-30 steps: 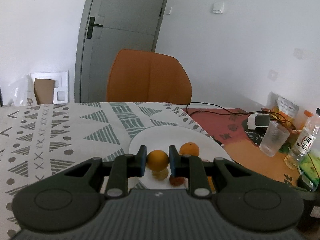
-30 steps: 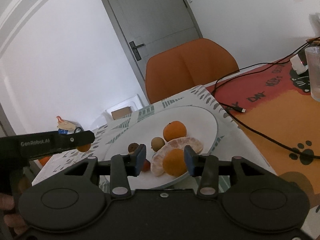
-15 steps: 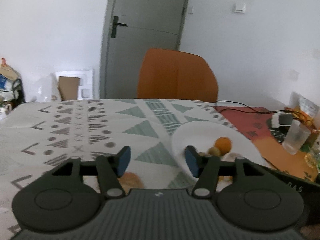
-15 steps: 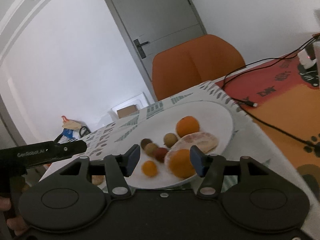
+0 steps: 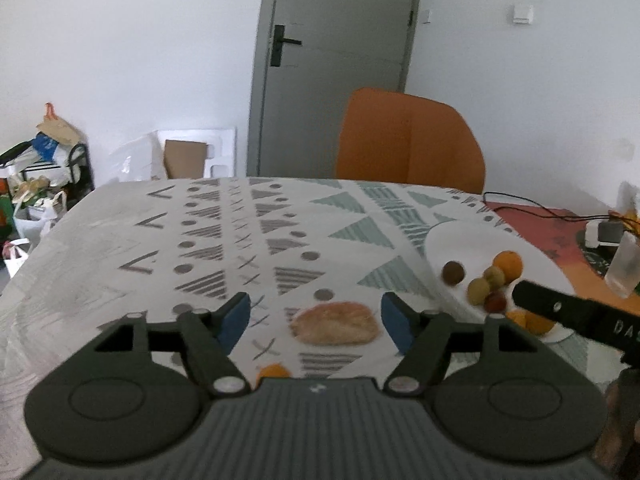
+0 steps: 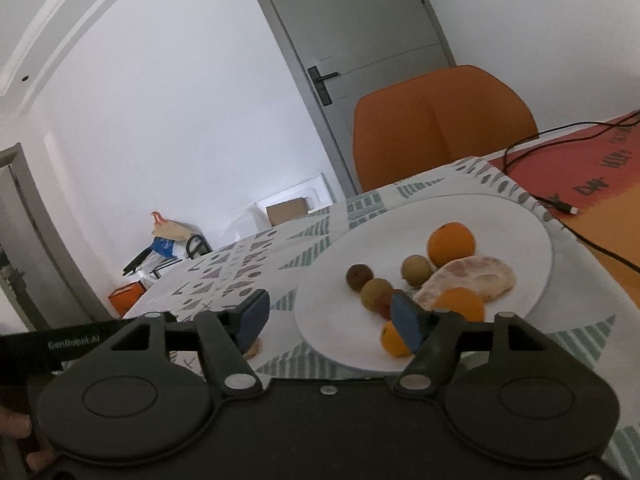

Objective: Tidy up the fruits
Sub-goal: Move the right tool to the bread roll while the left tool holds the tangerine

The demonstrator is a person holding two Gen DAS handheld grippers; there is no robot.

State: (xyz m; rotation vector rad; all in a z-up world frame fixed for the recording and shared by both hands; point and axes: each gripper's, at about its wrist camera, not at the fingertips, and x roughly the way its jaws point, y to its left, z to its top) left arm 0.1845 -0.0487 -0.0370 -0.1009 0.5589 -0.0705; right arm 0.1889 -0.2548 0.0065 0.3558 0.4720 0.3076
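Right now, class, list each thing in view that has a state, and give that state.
Left tool: open, empty.
Right tool: open, empty.
Peeled citrus half: lying on the tablecloth, off the plate.
White plate: holding fruit.
Door: shut.
Cable plug: unplugged, lying loose.

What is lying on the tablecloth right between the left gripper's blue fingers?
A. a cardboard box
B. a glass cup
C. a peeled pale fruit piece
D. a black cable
C: in the left wrist view, the peeled pale fruit piece lies on the patterned tablecloth between the open left gripper, off the white plate.
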